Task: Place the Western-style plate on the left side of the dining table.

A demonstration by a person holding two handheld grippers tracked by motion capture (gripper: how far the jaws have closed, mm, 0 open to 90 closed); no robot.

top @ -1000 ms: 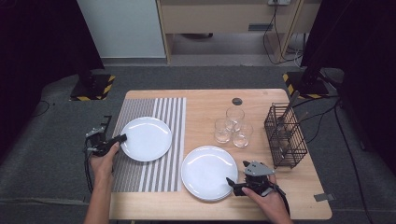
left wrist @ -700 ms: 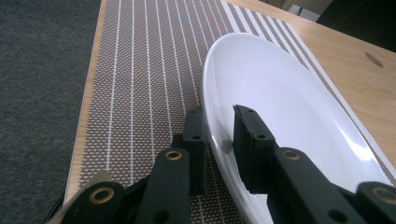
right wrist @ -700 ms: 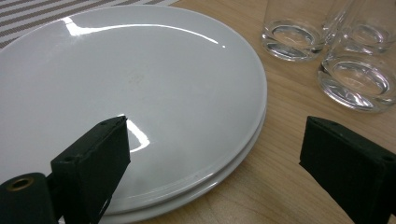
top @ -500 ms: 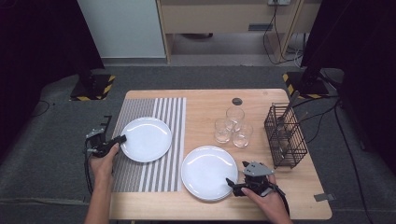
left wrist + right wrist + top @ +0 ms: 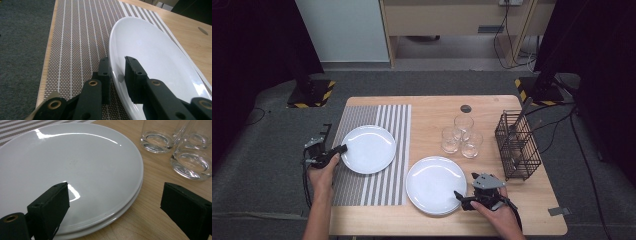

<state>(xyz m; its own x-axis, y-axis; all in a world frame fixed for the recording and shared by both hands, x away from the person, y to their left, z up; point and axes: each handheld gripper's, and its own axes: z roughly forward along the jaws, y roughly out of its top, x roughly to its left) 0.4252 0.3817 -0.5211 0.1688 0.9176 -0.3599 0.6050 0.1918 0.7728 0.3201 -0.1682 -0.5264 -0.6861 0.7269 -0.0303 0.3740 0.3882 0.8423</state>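
A white plate (image 5: 368, 148) lies on the striped placemat (image 5: 377, 187) at the table's left. My left gripper (image 5: 343, 148) comes in from the left and is shut on the plate's (image 5: 150, 50) near rim, one jaw under the rim and one on top; in the left gripper view the left gripper (image 5: 117, 72) straddles that edge. A stack of two white plates (image 5: 435, 184) sits near the front middle. My right gripper (image 5: 460, 197) stands open at the stack's right front edge; in the right gripper view the right gripper (image 5: 115, 200) has one jaw over the top plate (image 5: 75, 157) and one over bare wood.
Three clear glasses (image 5: 461, 135) stand together right of centre, close behind the stack, and show again as glasses (image 5: 160, 137). A black wire basket (image 5: 517, 145) stands at the right edge. A dark round disc (image 5: 466, 108) lies near the far edge of the table.
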